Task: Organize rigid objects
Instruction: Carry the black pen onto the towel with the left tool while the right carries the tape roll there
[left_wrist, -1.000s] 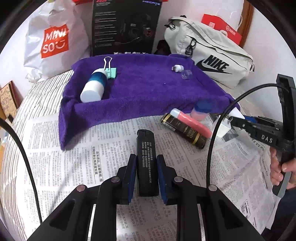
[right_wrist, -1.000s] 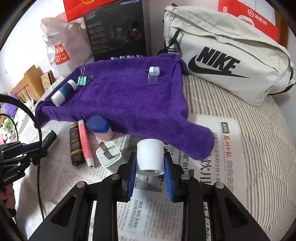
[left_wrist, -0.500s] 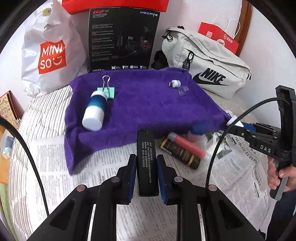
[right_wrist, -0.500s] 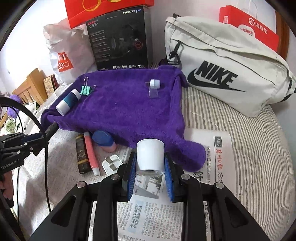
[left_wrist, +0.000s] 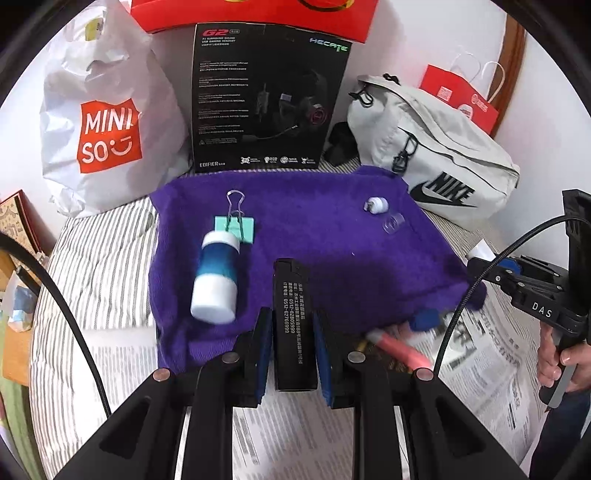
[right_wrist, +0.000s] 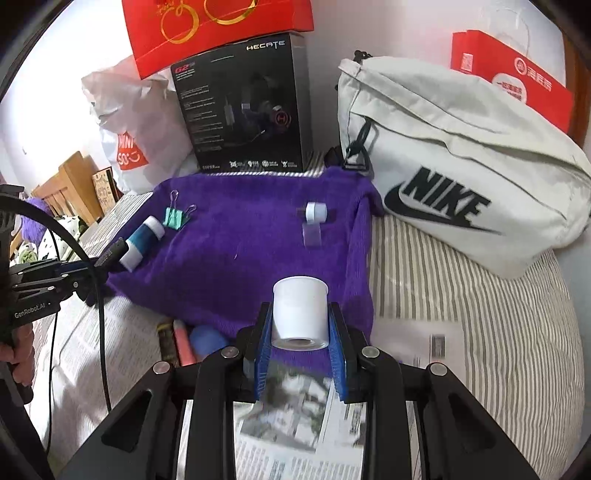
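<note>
Both grippers are raised over the purple towel (left_wrist: 332, 240): left gripper (left_wrist: 291, 347) clamped on black lighter (left_wrist: 293, 325), right gripper (right_wrist: 300, 343) on white jar (right_wrist: 300, 314).

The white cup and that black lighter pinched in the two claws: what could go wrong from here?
The white cup is smooth and tapered, gripped only at its sides by the right gripper, so it might slip out. The black lighter, setting down from the left gripper, could knock the blue-and-white bottle lying beside it on the purple towel, and that might roll.
</note>
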